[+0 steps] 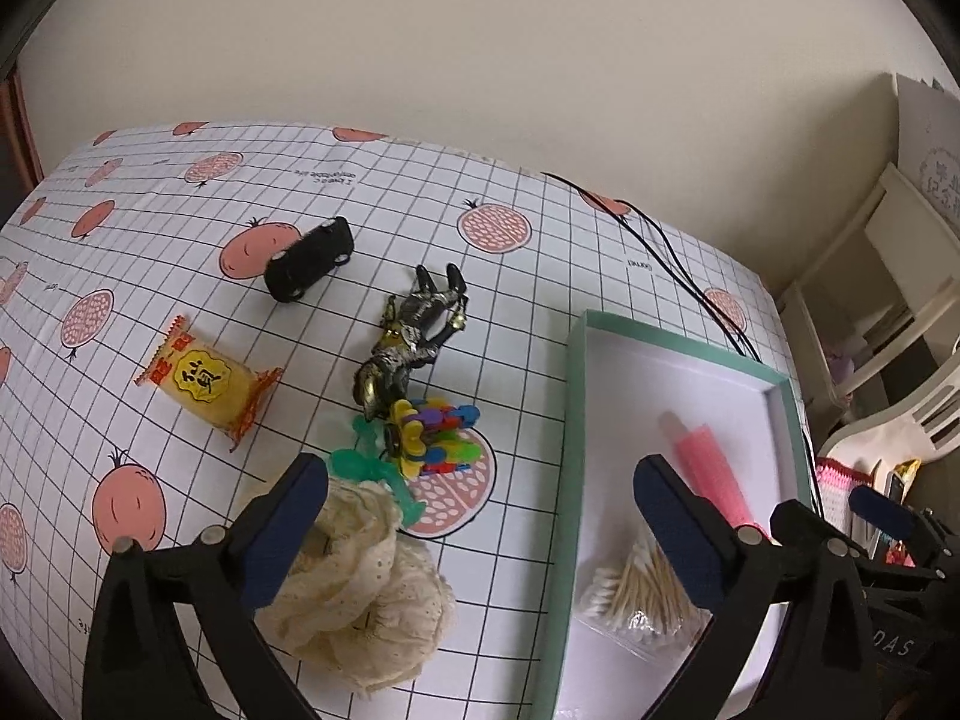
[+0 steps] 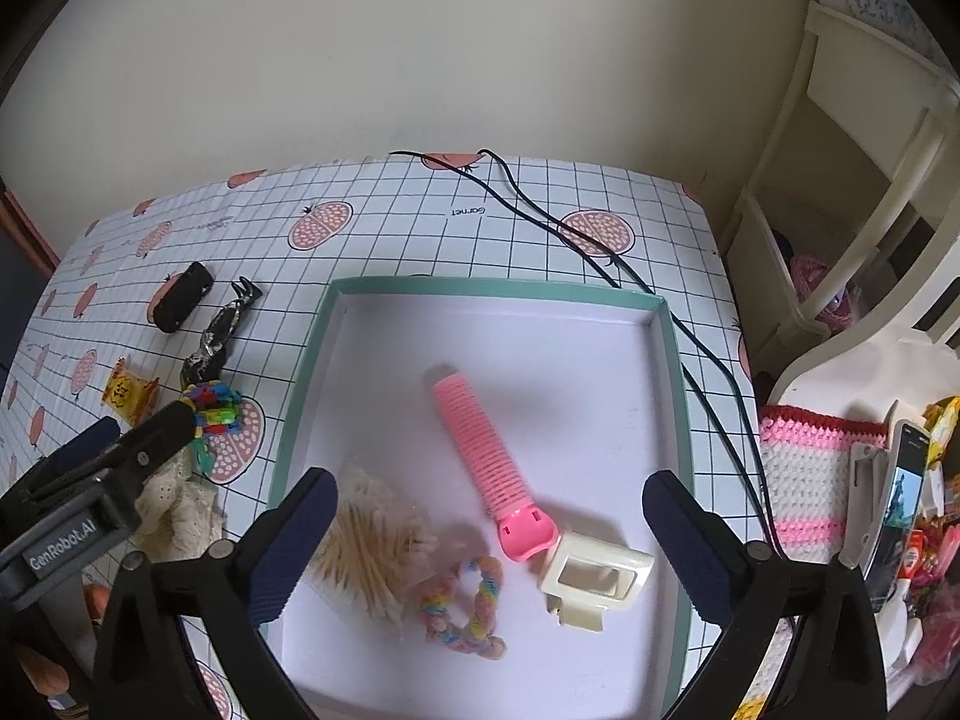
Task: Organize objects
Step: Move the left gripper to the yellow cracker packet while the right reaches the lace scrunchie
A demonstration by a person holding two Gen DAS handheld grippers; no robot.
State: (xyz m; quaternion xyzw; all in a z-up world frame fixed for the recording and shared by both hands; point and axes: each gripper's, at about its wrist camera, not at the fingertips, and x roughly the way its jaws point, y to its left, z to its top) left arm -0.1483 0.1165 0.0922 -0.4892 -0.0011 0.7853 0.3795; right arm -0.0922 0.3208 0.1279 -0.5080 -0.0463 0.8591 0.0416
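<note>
Gridded tablecloth [image 1: 420,192], green-rimmed tray [image 2: 672,360], both grippers' fingers [image 2: 300,540] spread.

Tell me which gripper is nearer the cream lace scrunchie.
Left. The left gripper hangs open right over the cream lace scrunchie; the right gripper is open above the green tray, beside it.

Left tongs [image 1: 480,534] and right tongs [image 2: 489,540] both gape, empty.
</note>
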